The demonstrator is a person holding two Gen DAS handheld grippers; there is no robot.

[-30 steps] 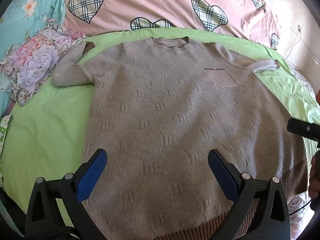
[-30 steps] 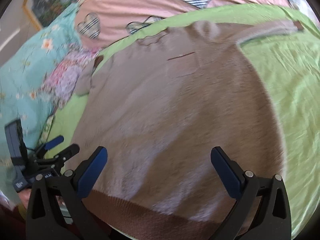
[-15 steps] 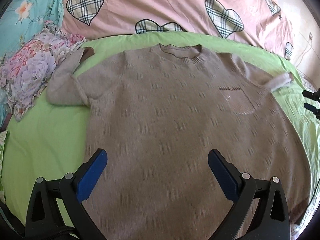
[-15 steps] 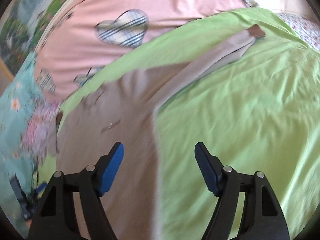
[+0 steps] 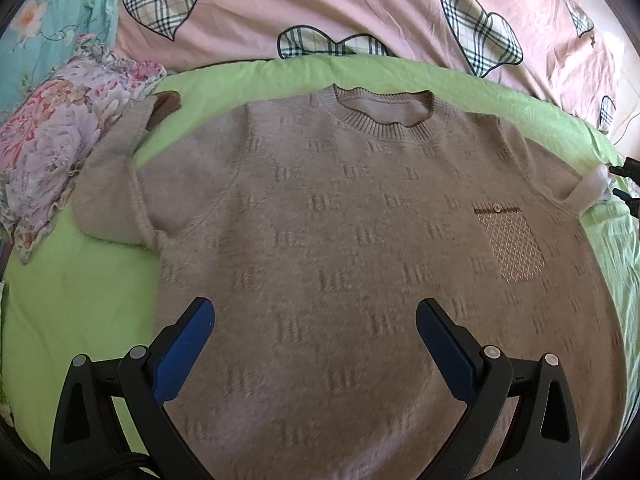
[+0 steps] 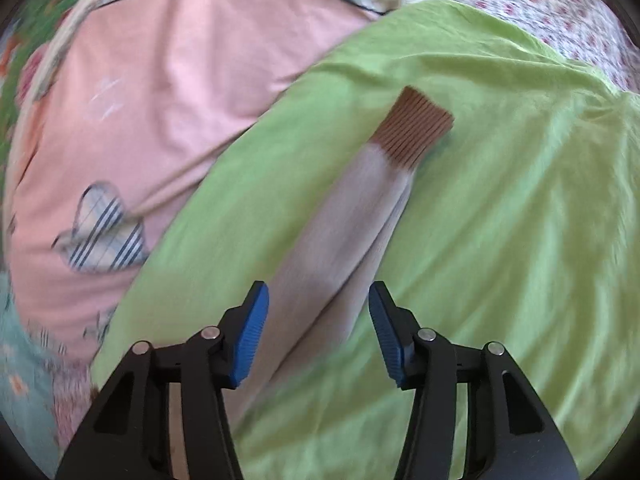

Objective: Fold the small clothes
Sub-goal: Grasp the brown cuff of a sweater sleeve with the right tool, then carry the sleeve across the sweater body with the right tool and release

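Observation:
A beige knit sweater (image 5: 340, 240) lies flat, front up, on the green sheet (image 5: 72, 312), collar away from me, a small chest pocket (image 5: 512, 246) at the right. Its left sleeve (image 5: 120, 152) is folded back with a brown cuff (image 5: 166, 104). My left gripper (image 5: 314, 332) is open and empty above the sweater's lower body. My right gripper (image 6: 318, 320) is open, jaws either side of the sweater's right sleeve (image 6: 344, 240), which stretches away to a brown ribbed cuff (image 6: 416, 132). The right gripper's tips also show at the right edge of the left wrist view (image 5: 624, 184).
A pink duvet with plaid hearts (image 5: 320, 12) lies beyond the sheet. A floral cloth (image 5: 44, 148) sits at the left beside the folded sleeve. A teal floral bedcover (image 5: 52, 16) is at the far left. A dotted white fabric (image 6: 560, 12) lies beyond the sheet's right edge.
My left gripper has moved forward up the sweater from the hem. My right gripper has swung right from the body to the right sleeve and its jaws have narrowed.

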